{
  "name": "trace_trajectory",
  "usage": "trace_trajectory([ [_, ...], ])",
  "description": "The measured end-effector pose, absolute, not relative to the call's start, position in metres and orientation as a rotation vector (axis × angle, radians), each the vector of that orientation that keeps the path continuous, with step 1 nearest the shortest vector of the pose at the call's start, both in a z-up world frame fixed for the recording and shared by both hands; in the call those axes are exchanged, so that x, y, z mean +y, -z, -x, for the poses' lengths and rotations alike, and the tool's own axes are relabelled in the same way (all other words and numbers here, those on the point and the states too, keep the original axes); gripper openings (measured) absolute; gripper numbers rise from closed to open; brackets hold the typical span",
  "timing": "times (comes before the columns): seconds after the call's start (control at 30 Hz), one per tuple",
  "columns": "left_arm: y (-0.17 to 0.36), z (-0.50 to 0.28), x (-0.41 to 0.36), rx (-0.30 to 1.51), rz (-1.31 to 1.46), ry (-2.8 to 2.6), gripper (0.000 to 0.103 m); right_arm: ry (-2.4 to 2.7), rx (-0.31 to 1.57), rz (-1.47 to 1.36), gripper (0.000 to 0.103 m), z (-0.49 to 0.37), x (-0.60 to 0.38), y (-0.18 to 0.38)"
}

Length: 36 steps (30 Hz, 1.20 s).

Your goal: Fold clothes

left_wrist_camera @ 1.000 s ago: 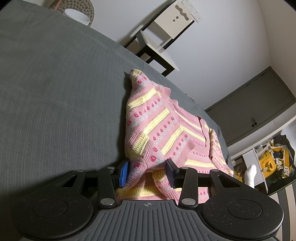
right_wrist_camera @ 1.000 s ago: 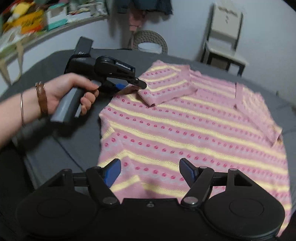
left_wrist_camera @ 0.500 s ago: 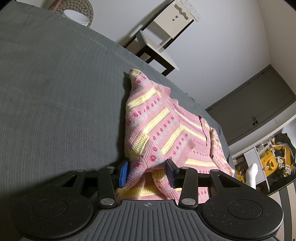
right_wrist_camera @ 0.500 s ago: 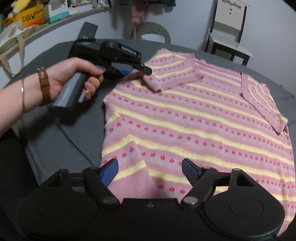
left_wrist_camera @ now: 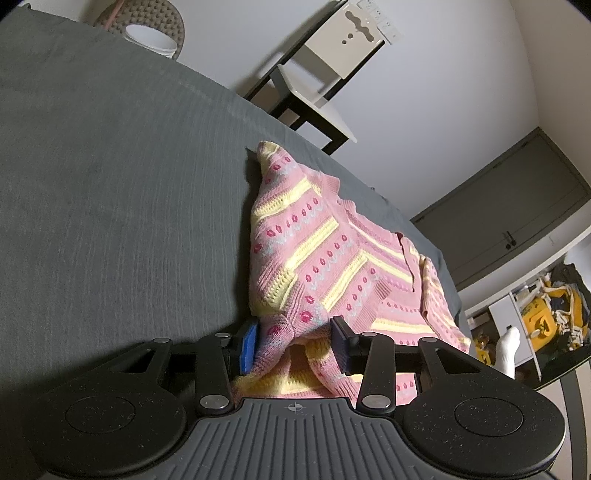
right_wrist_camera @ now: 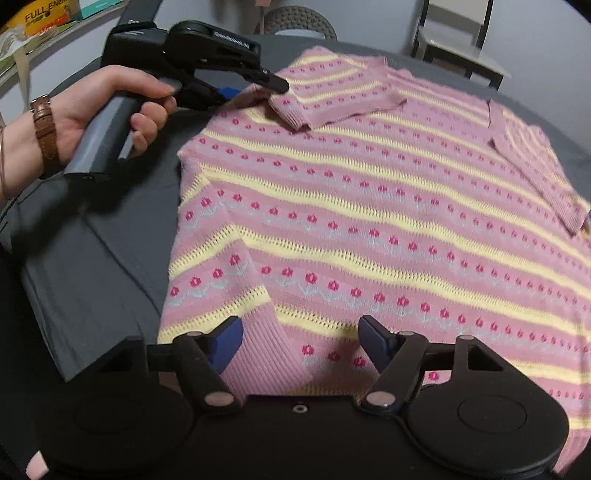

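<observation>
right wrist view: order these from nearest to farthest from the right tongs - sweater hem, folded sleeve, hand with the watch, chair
1. Sweater hem: between the open right tongs.
2. Hand with the watch: left, midway up.
3. Folded sleeve: on the sweater's far left; close to the hand, hard to rank.
4. Chair: behind the bed, upper right.

One knitted sweater [right_wrist_camera: 369,206] lies on one grey bedsheet [left_wrist_camera: 110,184] — pink, with yellow stripes. Two of its short sleeves show, the left sleeve [right_wrist_camera: 332,92] folded inward and the right sleeve [right_wrist_camera: 539,173] at the far edge. Two handheld grippers are in view: the left gripper [left_wrist_camera: 293,345] and the right gripper [right_wrist_camera: 301,341], each with two blue-padded fingers. One hand [right_wrist_camera: 110,107] shows, wearing one brown leather watch strap [right_wrist_camera: 44,133]. Behind the bed — one chair [left_wrist_camera: 321,74], one white bowl [left_wrist_camera: 149,35].
</observation>
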<state>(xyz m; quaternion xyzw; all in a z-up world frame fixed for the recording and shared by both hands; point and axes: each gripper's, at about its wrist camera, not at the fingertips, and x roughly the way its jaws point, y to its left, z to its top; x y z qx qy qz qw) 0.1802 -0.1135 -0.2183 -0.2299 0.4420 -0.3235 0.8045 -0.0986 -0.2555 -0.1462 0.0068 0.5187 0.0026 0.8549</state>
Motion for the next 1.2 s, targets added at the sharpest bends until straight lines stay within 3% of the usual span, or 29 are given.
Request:
trace_trajectory([
  [1.0,0.223,-0.186,-0.101,0.947,0.613,0.658,0.042,-0.015,1.102,-0.141,0.063,0.104,-0.285,0.149],
  [1.07,0.222,-0.186,-0.1,0.935,0.622,0.652,0.05,-0.024,1.092,-0.143,0.063,0.104,-0.285,0.149],
  [1.2,0.22,-0.186,-0.101,0.906,0.624,0.66,0.052,-0.035,1.088,-0.165,0.054,0.098,-0.286,0.15],
])
